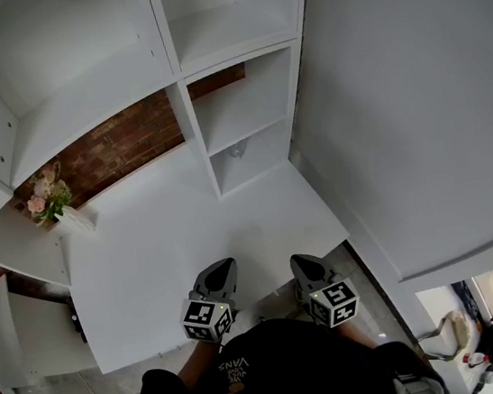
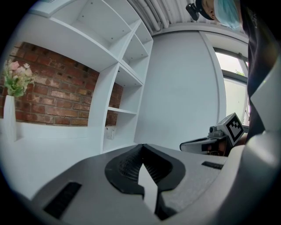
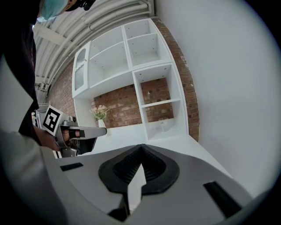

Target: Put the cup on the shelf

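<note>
Cup clear glass, upright in bottom compartment of white shelf, back of white table, far from both grippers. Left gripper jaws pressed together, nothing between. Right gripper same, closed and empty. Both side by side over near table edge. Flower vase far left.

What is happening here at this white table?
A person holds a hand-held gripper in each hand over the near edge of the white table. The left hand-held gripper and the right hand-held gripper are both shut and empty. The clear cup stands in the lowest compartment of the shelf unit, apart from both. A vase of flowers stands at the left.
</note>
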`<act>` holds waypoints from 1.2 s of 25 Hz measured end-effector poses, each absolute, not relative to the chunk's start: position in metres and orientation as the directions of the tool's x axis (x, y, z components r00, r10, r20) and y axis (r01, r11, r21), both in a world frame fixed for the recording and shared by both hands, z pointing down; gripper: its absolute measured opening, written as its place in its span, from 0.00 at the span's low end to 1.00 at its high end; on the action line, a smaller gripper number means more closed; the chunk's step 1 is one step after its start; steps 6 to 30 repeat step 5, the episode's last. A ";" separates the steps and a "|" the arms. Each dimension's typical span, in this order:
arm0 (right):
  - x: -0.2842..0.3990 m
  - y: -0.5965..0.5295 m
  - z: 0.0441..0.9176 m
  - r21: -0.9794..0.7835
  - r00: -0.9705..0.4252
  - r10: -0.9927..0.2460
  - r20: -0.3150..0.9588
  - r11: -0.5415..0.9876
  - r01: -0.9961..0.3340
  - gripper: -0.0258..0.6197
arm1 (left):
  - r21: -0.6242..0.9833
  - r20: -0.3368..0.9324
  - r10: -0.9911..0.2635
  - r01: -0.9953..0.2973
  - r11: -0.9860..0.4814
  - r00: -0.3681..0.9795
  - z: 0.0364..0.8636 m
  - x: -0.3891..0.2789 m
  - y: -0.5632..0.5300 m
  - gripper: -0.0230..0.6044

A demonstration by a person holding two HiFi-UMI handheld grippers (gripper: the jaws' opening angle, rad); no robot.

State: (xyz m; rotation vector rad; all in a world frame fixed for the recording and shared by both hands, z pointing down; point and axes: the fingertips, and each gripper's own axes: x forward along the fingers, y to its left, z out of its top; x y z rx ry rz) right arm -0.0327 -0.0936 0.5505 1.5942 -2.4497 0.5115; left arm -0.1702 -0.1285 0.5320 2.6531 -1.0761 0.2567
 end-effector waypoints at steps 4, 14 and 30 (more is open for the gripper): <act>-0.033 -0.096 0.547 -0.202 -0.422 -0.847 0.325 0.373 -0.905 0.03 | 0.180 0.263 -0.651 -0.699 -0.692 0.712 0.532 -0.166 -0.130 0.05; -0.033 -0.096 0.547 -0.206 -0.424 -0.846 0.324 0.375 -0.904 0.03 | 0.180 0.263 -0.650 -0.698 -0.693 0.713 0.532 -0.165 -0.130 0.05; -0.033 -0.096 0.547 -0.206 -0.424 -0.846 0.324 0.375 -0.904 0.03 | 0.180 0.263 -0.650 -0.698 -0.693 0.713 0.532 -0.165 -0.130 0.05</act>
